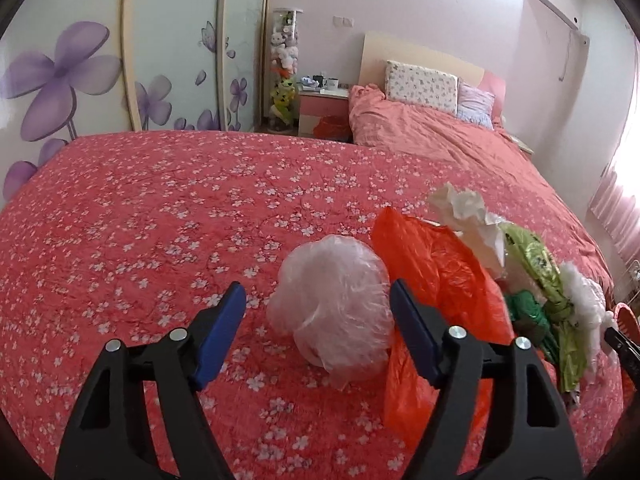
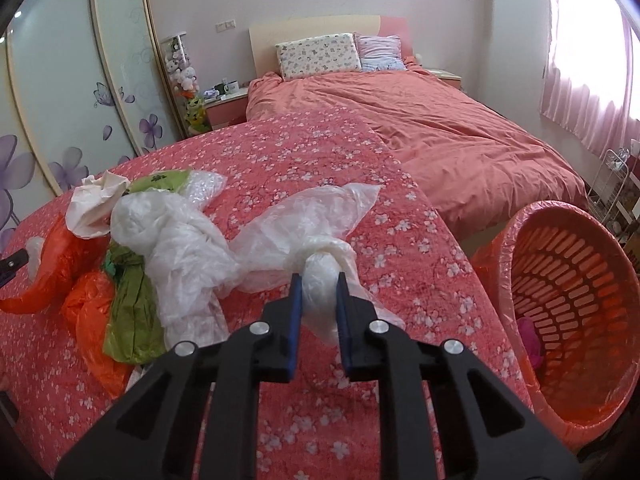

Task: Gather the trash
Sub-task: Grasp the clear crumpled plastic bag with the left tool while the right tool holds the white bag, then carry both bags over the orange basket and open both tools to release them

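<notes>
A crumpled clear plastic ball [image 1: 334,312] lies on the red flowered cloth [image 1: 160,220], between the wide-open jaws of my left gripper [image 1: 318,300]. Right of it lie an orange bag [image 1: 436,280], white paper [image 1: 472,220], green bags [image 1: 536,280] and white plastic [image 1: 584,300]. My right gripper [image 2: 319,284] is shut on a knotted clear plastic bag [image 2: 320,248], held just above the cloth. The same pile shows at the left in the right wrist view: white plastic [image 2: 176,236], green bag [image 2: 132,320], orange bag [image 2: 52,276]. An orange lined basket [image 2: 568,304] stands at the right.
A bed with a salmon duvet [image 2: 440,128] and pillows [image 2: 316,54] lies beyond the cloth-covered surface. Sliding wardrobe doors [image 1: 80,72] with purple flowers stand at the left. A nightstand [image 1: 324,104] and a tube of plush toys [image 1: 284,68] stand by the bed. A wire rack [image 2: 612,184] is at the far right.
</notes>
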{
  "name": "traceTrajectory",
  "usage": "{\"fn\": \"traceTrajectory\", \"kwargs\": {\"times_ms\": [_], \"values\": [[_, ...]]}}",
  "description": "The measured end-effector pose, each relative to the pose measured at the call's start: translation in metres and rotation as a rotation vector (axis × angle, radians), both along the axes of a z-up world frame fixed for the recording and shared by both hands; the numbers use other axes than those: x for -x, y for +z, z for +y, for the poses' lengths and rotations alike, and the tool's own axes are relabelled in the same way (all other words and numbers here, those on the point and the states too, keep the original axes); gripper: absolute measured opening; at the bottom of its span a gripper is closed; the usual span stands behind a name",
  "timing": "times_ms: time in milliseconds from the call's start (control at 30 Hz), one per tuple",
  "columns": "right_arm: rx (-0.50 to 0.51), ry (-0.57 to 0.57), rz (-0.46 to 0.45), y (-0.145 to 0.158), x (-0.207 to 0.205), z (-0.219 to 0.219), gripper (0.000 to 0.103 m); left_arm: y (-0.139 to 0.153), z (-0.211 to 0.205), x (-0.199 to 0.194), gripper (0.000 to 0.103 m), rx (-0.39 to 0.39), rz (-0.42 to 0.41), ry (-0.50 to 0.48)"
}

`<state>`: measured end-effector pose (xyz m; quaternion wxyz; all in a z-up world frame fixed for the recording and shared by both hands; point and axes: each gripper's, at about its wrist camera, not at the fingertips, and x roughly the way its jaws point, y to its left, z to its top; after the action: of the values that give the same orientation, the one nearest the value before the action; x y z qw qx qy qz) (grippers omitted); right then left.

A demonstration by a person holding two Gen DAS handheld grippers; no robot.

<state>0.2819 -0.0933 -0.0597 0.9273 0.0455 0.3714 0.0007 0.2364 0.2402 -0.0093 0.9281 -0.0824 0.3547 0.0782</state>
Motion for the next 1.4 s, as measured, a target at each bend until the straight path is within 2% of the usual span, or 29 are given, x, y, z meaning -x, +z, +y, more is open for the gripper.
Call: {"fn": "traceTrajectory", "kwargs": {"times_ms": [100, 167, 300, 433, 967, 1167, 1400], "values": [[0.004, 0.008, 0.003, -0.001, 0.0, 0.004, 0.017, -0.008, 0.0, -0.012, 0.073, 0.041, 0.031, -0.021], [0.008, 0.011, 0.004, -0.002, 0.002, 0.006, 0.017, -0.013, -0.003, -0.019, 0.072, 0.035, 0.05, -0.033], [0.013, 0.018, 0.001, 0.0, 0.004, 0.008, 0.017, -0.023, -0.005, -0.028, 0.048, 0.037, 0.088, -0.055], [0.024, 0.024, -0.015, 0.006, 0.01, 0.011, 0.017, -0.019, 0.0, -0.023, 0.033, 0.047, 0.072, -0.054], [0.018, 0.033, -0.129, 0.059, 0.052, 0.007, 0.017, 0.046, 0.003, 0.015, 0.033, -0.003, -0.048, -0.021], [0.009, 0.022, -0.169, 0.075, 0.07, -0.002, 0.017, 0.067, -0.02, 0.025, 0.033, -0.018, -0.085, -0.055], [0.005, -0.005, -0.204, 0.088, 0.088, -0.018, 0.017, 0.079, -0.063, 0.034, 0.033, -0.024, -0.114, -0.134]]}}
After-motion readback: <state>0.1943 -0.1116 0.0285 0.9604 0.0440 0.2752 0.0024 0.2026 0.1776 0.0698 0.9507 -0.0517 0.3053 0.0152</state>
